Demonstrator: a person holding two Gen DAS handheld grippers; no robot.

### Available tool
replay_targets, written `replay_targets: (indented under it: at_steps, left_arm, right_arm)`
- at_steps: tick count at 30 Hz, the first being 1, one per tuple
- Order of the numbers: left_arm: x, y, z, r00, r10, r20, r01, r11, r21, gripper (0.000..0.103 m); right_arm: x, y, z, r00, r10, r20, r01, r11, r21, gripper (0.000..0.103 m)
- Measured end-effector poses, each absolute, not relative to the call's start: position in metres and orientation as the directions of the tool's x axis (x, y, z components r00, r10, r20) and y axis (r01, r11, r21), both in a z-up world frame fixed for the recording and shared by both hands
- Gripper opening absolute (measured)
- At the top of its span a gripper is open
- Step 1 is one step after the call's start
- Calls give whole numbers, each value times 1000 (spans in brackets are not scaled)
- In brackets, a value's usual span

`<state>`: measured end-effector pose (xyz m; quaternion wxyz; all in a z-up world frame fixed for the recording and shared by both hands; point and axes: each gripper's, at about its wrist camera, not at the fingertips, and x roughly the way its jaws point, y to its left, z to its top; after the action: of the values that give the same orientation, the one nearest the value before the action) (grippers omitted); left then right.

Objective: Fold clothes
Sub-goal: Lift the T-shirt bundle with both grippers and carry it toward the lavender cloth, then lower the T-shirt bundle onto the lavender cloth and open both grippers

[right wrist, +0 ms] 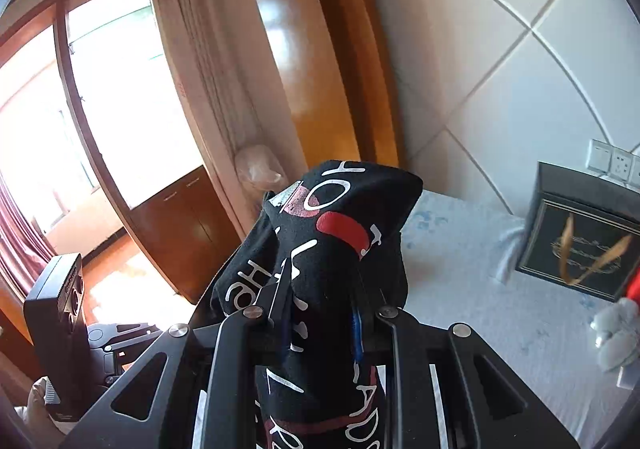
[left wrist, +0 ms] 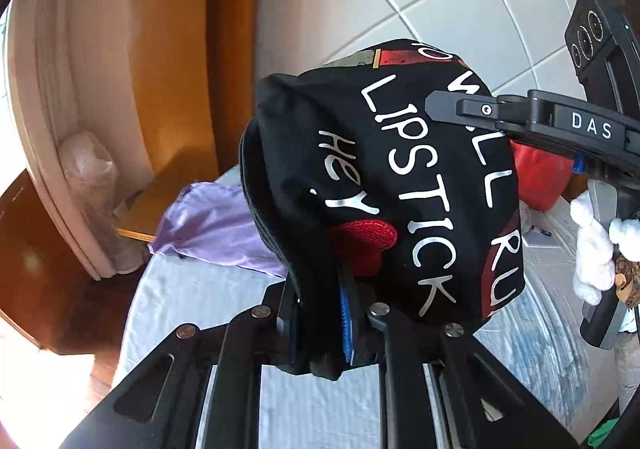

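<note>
Between both grippers' jaws, left gripper (left wrist: 324, 313) and right gripper (right wrist: 320, 313), hangs black shirt (left wrist: 400, 177).

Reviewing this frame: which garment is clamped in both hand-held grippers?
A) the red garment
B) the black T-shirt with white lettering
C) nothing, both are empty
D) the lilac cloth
B: the black T-shirt is bunched between the fingers of the left hand-held gripper and the right hand-held gripper, while the lilac cloth lies on the bed and the red garment sits behind.
</note>
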<state>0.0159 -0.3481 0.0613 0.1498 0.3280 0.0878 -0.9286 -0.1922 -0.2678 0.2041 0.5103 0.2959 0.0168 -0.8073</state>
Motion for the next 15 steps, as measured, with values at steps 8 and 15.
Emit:
replay_targets:
  at_steps: [8, 15]
  left_arm:
    - [-17, -513, 89, -659, -392, -642, 453, -888, 78, 15]
    - [-112, -587, -17, -570, -235, -787, 402, -916, -18, 15]
  right_arm:
    - [-256, -425, 189, -145, -935, -325, 794, -306, 525, 21]
    - [-348, -476, 68, -168, -846, -507, 660, -478, 579, 21]
